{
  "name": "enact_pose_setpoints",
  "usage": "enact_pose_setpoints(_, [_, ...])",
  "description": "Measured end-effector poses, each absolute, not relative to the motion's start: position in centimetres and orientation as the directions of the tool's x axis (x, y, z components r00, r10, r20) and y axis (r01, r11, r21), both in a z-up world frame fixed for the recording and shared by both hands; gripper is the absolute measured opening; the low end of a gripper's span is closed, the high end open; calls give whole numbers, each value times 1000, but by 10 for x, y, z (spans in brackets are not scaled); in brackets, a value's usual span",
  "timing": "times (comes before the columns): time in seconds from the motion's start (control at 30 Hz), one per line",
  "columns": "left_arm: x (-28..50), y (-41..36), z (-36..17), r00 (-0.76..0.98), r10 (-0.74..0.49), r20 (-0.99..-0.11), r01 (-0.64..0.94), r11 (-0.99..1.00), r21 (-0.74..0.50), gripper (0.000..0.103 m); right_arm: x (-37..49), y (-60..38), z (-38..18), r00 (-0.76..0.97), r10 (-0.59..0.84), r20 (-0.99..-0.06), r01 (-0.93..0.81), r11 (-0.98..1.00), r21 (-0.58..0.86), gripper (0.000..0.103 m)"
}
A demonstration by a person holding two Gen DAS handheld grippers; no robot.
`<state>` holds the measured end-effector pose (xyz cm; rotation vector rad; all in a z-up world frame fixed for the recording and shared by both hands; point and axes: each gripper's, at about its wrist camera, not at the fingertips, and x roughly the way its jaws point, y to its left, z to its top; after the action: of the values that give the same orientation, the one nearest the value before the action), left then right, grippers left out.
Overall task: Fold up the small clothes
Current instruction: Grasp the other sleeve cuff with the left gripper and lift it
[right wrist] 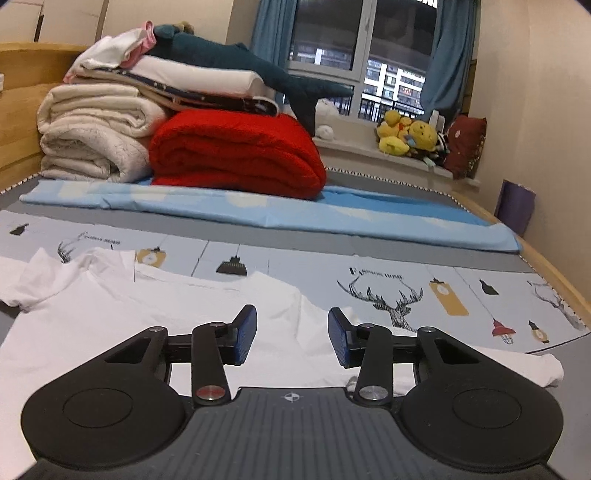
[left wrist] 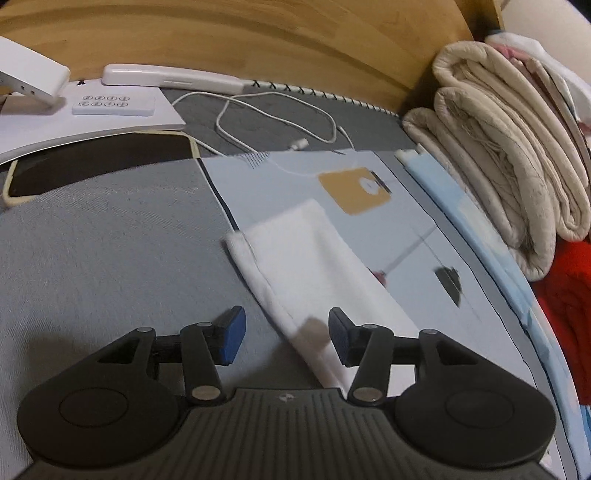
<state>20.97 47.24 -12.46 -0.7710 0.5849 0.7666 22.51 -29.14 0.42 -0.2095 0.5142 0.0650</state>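
Note:
A small white T-shirt (right wrist: 110, 317) lies spread on the patterned grey sheet (right wrist: 424, 280) of the bed. In the left wrist view one white sleeve or edge of the T-shirt (left wrist: 310, 258) runs diagonally toward the gripper. My left gripper (left wrist: 286, 341) is open, low over the cloth's near end, with the cloth lying between its fingers. My right gripper (right wrist: 291, 341) is open and empty, just above the shirt's body.
A phone (left wrist: 99, 166), white remote (left wrist: 114, 105), white lamp base and cable (left wrist: 273, 118) lie at the bed's head by the wooden headboard (left wrist: 258, 33). Folded cream blankets (right wrist: 92, 133), a red blanket (right wrist: 236, 155) and a light blue sheet (right wrist: 295, 214) line the far side.

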Motion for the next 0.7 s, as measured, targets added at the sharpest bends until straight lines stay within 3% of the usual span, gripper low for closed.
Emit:
enact_pose_setpoints(0.1, [222, 482, -128, 597, 408, -691, -770, 531, -352, 51, 229, -292, 0, 861, -2, -508, -114, 974, -197, 44])
enact_pose_setpoints(0.2, [227, 489, -132, 565, 445, -694, -783, 553, -283, 3, 233, -295, -3, 854, -23, -520, -98, 974, -204, 43])
enact_pose_setpoints(0.33, [202, 500, -124, 448, 598, -665, -882, 420, -215, 3, 238, -299, -5, 846, -52, -531, -63, 979, -195, 43])
enact_pose_setpoints(0.53, [195, 507, -127, 514, 494, -702, -846, 428, -318, 10, 239, -293, -3, 849, -47, -526, -63, 980, -188, 43])
enact_pose_setpoints(0.6, [193, 507, -126, 500, 503, -705, -854, 424, -303, 3, 238, -291, -3, 847, -42, -530, -70, 980, -189, 43])
enact_pose_setpoints(0.7, [189, 501, -115, 508, 527, -682, -854, 414, -316, 3, 236, -289, -1, 843, -33, -538, -80, 980, -184, 43])
